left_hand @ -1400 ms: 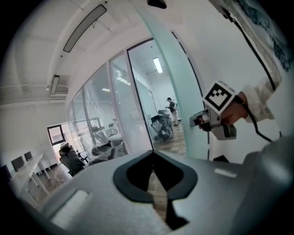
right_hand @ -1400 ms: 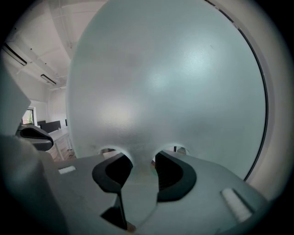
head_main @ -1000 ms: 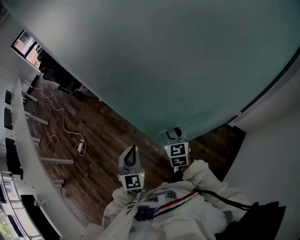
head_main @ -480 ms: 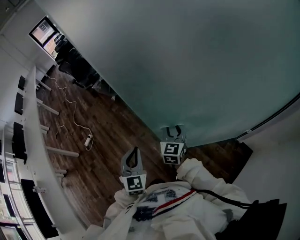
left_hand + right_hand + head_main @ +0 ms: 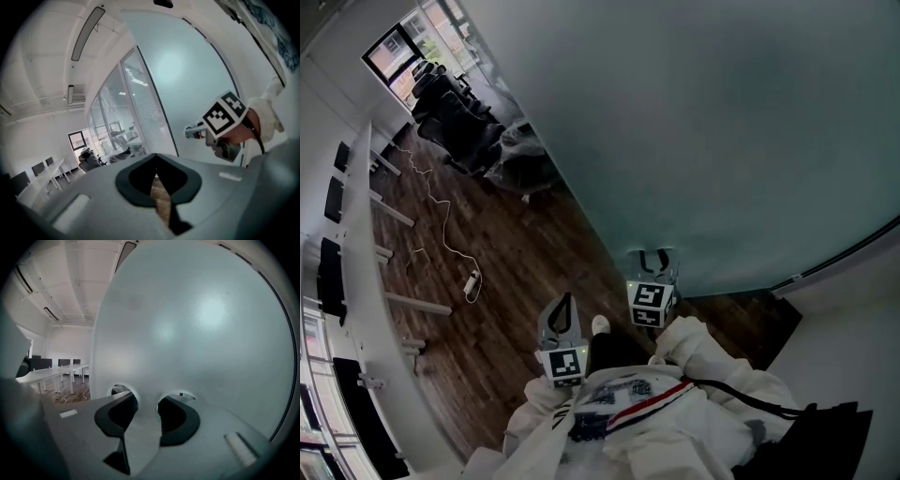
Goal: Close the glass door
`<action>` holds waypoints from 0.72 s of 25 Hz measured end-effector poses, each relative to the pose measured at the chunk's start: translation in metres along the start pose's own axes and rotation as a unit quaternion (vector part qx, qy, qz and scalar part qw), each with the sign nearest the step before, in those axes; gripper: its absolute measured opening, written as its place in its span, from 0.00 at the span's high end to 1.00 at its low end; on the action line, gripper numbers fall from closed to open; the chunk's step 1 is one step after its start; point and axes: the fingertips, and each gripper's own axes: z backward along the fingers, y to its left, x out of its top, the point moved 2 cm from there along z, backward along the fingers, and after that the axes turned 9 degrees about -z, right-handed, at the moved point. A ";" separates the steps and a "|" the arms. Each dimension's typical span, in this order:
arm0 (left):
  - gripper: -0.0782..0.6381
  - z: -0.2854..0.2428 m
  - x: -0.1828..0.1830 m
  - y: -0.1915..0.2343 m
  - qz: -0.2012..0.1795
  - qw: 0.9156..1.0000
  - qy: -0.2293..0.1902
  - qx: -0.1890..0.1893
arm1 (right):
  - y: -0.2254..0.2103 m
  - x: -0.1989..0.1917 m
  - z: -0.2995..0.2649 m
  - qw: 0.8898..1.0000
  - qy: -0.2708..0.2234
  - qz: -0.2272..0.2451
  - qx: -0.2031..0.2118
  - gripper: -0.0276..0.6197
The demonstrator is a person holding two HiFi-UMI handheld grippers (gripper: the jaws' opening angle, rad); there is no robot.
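The frosted glass door [image 5: 694, 122] fills the upper right of the head view and nearly all of the right gripper view [image 5: 197, 333]. My right gripper [image 5: 652, 261] is up against it, and its dark pads [image 5: 176, 416] clamp a pale handle between them. From the left gripper view, that right gripper [image 5: 198, 133] is seen with its marker cube, and the metal handle [image 5: 190, 132] sticks out of its jaws. My left gripper [image 5: 564, 302] hangs free over the wood floor, left of the right one. Its fingertips meet with nothing between them [image 5: 157, 180].
Long white desks [image 5: 366, 244] line the left side. Black office chairs [image 5: 455, 131] stand at the far end by the fixed glass partition [image 5: 112, 122]. A power strip [image 5: 470, 284] with its cable lies on the wood floor. A white wall [image 5: 853, 356] stands to the right.
Both grippers have risen a little, the right one still on the handle. The door's far edge has shifted right in the head view, uncovering more of the chairs and the room beyond.
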 end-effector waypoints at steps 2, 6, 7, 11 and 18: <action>0.89 -0.020 0.003 0.009 0.002 1.000 -0.008 -0.008 | -0.001 0.004 -0.008 1.000 0.001 -0.005 -0.001 0.74; 0.89 -0.060 0.018 0.031 0.000 0.999 -0.035 -0.024 | -0.007 0.009 -0.021 1.000 0.017 -0.024 -0.004 0.74; 0.89 -0.072 0.017 0.035 -0.004 0.999 -0.038 -0.030 | -0.010 0.006 -0.027 1.000 0.018 -0.024 -0.008 0.74; 0.89 -0.116 -0.009 0.043 0.000 0.997 -0.055 -0.048 | -0.018 -0.018 -0.054 0.999 0.015 -0.025 -0.029 0.74; 0.89 -0.157 -0.026 0.066 0.014 0.995 -0.061 -0.078 | -0.031 -0.018 -0.076 0.997 0.023 -0.017 -0.069 0.74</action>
